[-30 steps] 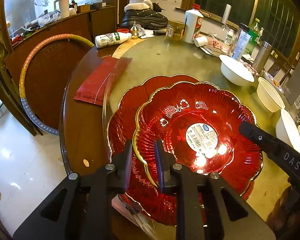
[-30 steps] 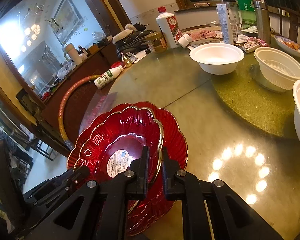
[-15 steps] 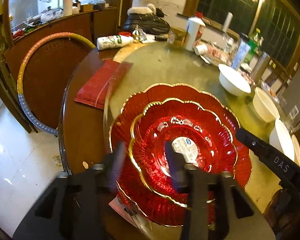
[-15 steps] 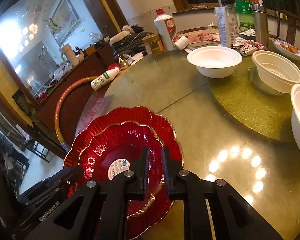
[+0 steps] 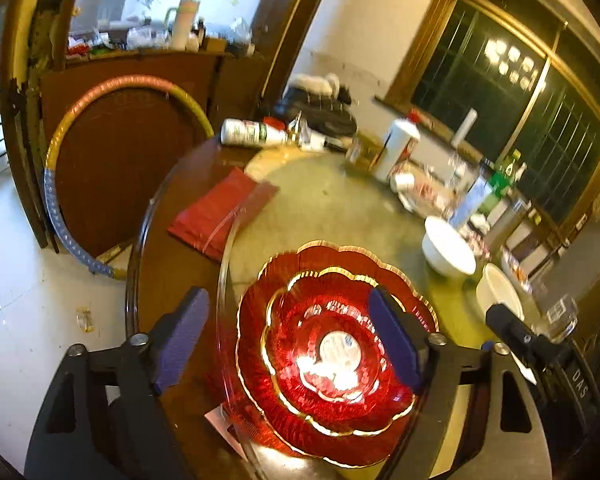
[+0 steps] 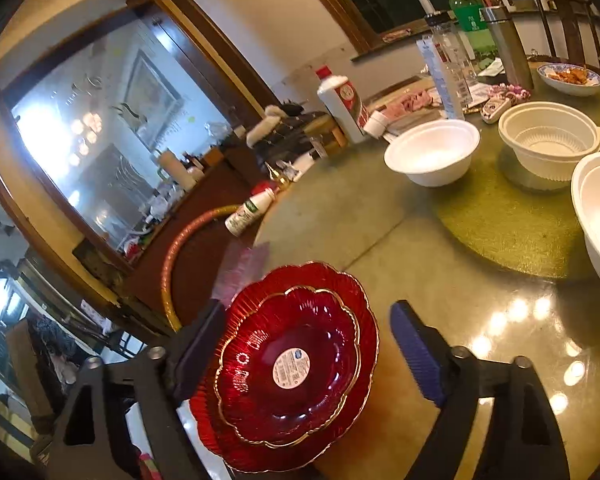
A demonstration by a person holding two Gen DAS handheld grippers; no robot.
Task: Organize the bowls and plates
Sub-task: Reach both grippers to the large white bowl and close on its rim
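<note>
At the near edge of the round glass-topped worktop (image 6: 440,280), your 2 grippers hang above a stack of red plates, both with jaws spread wide and holding nothing. The left gripper (image 5: 288,340) frames the stack from above; the right gripper (image 6: 312,344) straddles it from the other side.

The plates look settled, so the bowls are likely your next job. Steer the right gripper toward the white foam bowl (image 6: 432,152), take it by the rim with a gentle squeeze since foam dents easily, and nest it with the other bowls rather than sliding it across the glass.

The small red plate (image 6: 288,364) sits centred in the large red plate (image 6: 352,292), each scalloped and gold-rimmed, ribbed like petals, a white barcode sticker (image 6: 291,367) at the middle.
</note>
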